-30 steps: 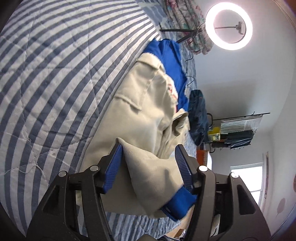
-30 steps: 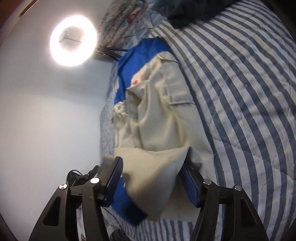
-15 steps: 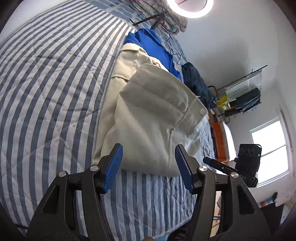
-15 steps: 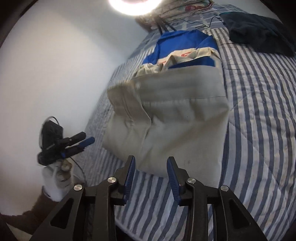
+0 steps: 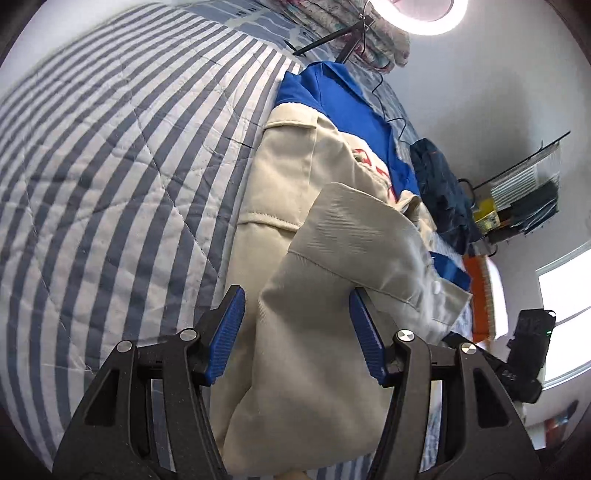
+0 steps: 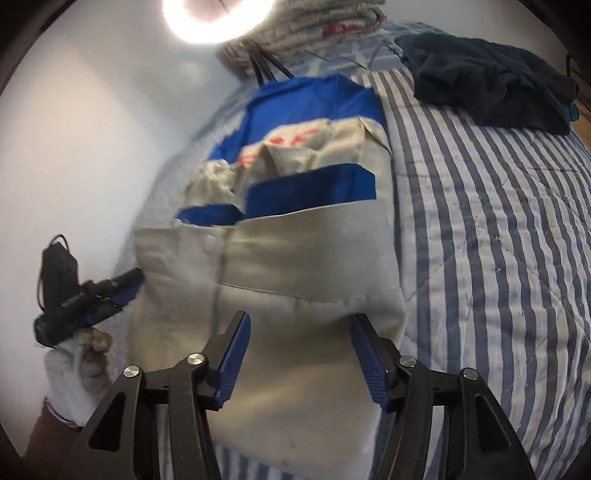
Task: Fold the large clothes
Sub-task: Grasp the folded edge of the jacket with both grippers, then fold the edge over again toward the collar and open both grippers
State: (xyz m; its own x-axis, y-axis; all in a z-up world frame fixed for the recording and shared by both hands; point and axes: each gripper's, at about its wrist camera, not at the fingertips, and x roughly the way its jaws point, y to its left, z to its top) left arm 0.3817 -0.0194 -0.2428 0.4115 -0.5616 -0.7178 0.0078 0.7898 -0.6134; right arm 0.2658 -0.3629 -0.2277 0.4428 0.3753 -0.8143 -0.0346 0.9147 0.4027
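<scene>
A beige jacket (image 5: 295, 192) with a blue lining lies folded on the striped bedspread (image 5: 110, 166), its lower part laid over the upper. My left gripper (image 5: 296, 291) hovers over the near fold with its jaws apart; cloth shows between the blue pads (image 5: 225, 332), which do not press on it. In the right wrist view the same jacket (image 6: 303, 258) fills the middle. My right gripper (image 6: 301, 316) stands over its near edge, jaws opening, cloth beneath them but not pinched. Each gripper shows in the other's view, at the jacket's side: right (image 5: 524, 350), left (image 6: 85, 295), held by a gloved hand (image 6: 74, 369).
A dark blue garment (image 6: 491, 85) lies bunched at the far side of the bed. A ring light (image 6: 218, 18) on a stand and a floral bundle (image 6: 325, 22) are at the bed's head. A rack with items (image 5: 524, 199) and a window (image 5: 565, 310) are beyond the bed.
Both grippers let go of the lifted beige fold, which now lies flat over the jacket. They drew back, rolled upright, then moved in over the near edge. The right jaws narrowed, then widened.
</scene>
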